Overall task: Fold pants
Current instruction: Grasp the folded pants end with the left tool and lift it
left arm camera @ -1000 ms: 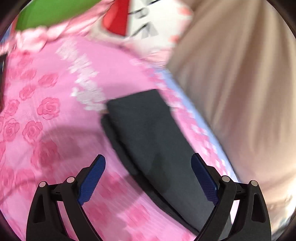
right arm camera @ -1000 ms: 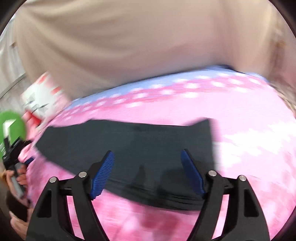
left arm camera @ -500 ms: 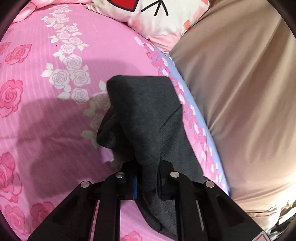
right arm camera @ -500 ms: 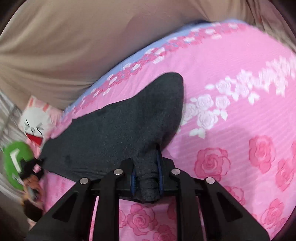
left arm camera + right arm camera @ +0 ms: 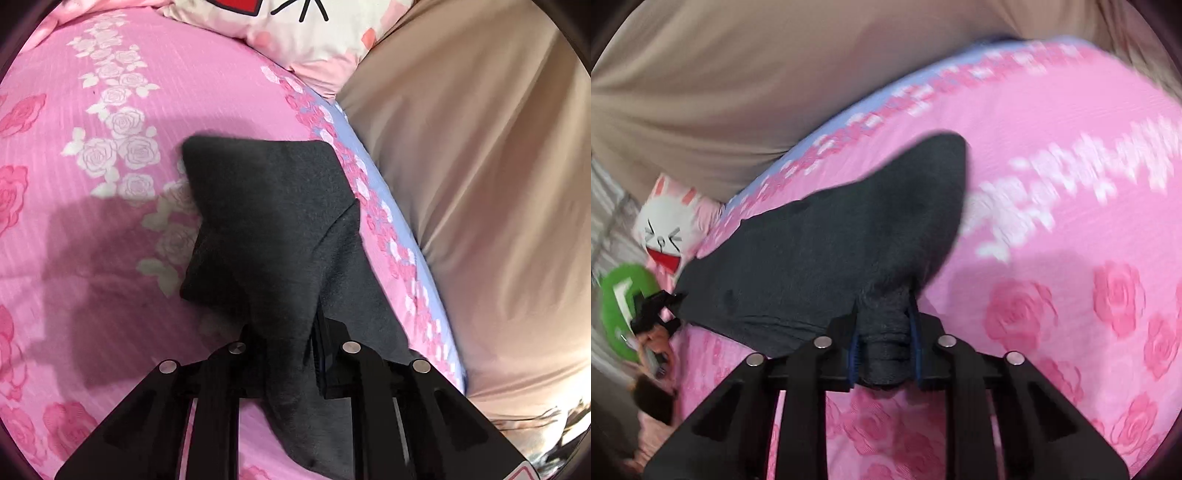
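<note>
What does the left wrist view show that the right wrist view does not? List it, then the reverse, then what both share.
Only the left wrist view: the left gripper shut on a flap of the dark grey pants, seen close up.

Only the right wrist view: the right gripper shut on a bunched end of the pants, a green round cushion, and a hand holding the other gripper.

Both: the pants lifted off the pink rose bedspread, a beige curtain, and a white cartoon pillow.
</note>
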`<state>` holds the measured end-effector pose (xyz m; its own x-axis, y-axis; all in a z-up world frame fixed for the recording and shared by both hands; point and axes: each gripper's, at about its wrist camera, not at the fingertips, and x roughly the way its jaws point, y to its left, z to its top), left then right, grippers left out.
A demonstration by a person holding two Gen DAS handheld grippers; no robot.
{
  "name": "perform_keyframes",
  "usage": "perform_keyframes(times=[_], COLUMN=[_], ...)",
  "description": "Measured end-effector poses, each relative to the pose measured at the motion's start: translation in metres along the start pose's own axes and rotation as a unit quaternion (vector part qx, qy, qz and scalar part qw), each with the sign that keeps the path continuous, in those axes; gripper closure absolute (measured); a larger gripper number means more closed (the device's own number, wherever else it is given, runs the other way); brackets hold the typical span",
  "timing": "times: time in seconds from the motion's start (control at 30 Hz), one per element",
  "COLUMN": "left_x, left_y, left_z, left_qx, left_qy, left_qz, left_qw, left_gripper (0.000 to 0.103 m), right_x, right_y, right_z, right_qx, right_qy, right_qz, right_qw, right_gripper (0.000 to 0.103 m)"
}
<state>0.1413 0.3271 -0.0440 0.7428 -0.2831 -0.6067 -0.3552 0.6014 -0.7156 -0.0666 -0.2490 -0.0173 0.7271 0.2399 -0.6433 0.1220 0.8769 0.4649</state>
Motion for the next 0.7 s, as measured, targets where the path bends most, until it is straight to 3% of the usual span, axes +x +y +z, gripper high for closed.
perform_keyframes(times=[0.17, 0.3, 0.4, 0.43, 0.47, 0.5, 0.57, 0.6, 0.67, 0.7], left_x=[-0.045, -0.065, -0.058, -0.056, -0.056, -0.058, -0.06, -0.06, -0.061, -0.061], left_y=[-0.021, -0.027, -0.01, -0.003, 0.008, 0.016, 0.019, 0.017, 0.011, 0.006], left_z=[-0.012, -0.052, -0.088, -0.093, -0.097, -0.098, -0.097, -0.098, -0.1, -0.102], left_qx=[0.022, 0.054, 0.059, 0.054, 0.041, 0.026, 0.015, 0.018, 0.037, 0.049], left_qy=[0.007, 0.07, 0.101, 0.099, 0.091, 0.088, 0.089, 0.088, 0.08, 0.074], left_qz=[-0.031, -0.058, -0.031, -0.02, -0.029, -0.055, -0.063, -0.058, -0.042, -0.033], left_qw=[0.9993, 0.9944, 0.9926, 0.9935, 0.9946, 0.9942, 0.9939, 0.9942, 0.9953, 0.9955], left_gripper=[0.091, 0.091, 0.09, 0.089, 0.088, 0.088, 0.087, 0.087, 0.087, 0.087], right_x=[-0.06, -0.108, -0.111, -0.113, -0.119, -0.132, -0.141, -0.139, -0.12, -0.105], right_y=[-0.003, -0.031, -0.065, -0.078, -0.083, -0.078, -0.046, -0.029, 0.022, 0.045], right_z=[0.012, 0.006, -0.012, -0.018, -0.022, -0.024, -0.022, -0.022, -0.028, -0.035], right_qx=[-0.027, -0.019, -0.006, 0.011, 0.026, 0.03, -0.01, -0.035, -0.101, -0.128], right_qy=[-0.036, -0.055, -0.024, -0.027, -0.039, -0.065, -0.09, -0.088, -0.065, -0.043], right_qz=[-0.009, -0.062, -0.137, -0.176, -0.184, -0.165, -0.131, -0.119, -0.078, -0.054], right_qw=[0.999, 0.996, 0.99, 0.984, 0.982, 0.984, 0.987, 0.988, 0.99, 0.989], right_gripper=[0.088, 0.087, 0.077, 0.077, 0.077, 0.077, 0.076, 0.072, 0.051, 0.047])
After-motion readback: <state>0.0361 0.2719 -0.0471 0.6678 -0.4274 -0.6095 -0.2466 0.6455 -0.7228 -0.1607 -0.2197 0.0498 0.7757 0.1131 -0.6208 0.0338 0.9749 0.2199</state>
